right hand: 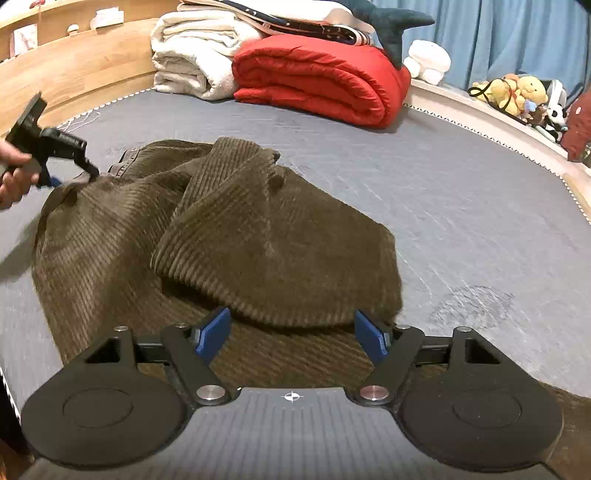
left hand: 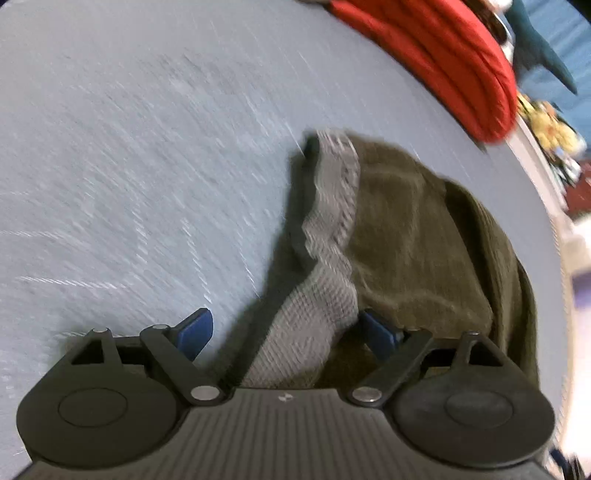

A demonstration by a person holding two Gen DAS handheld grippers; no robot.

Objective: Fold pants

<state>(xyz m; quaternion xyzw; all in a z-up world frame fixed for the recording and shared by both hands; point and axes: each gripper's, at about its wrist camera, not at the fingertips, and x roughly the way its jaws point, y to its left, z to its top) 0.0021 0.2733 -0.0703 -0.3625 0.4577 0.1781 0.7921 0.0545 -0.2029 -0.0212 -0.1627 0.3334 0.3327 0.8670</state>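
Brown corduroy pants lie crumpled on a grey mattress. In the left wrist view the pants show a grey inner waistband lining that runs between my left gripper's fingers. My left gripper is open, its blue pads on either side of the lining; it also shows in the right wrist view at the pants' far left edge, held by a hand. My right gripper is open over the near edge of the pants, a fold of cloth lying between its blue pads.
A rolled red quilt, folded white blankets and a dark plush shark sit at the far end. A wooden bed frame rims the mattress. Plush toys line the right ledge before blue curtains.
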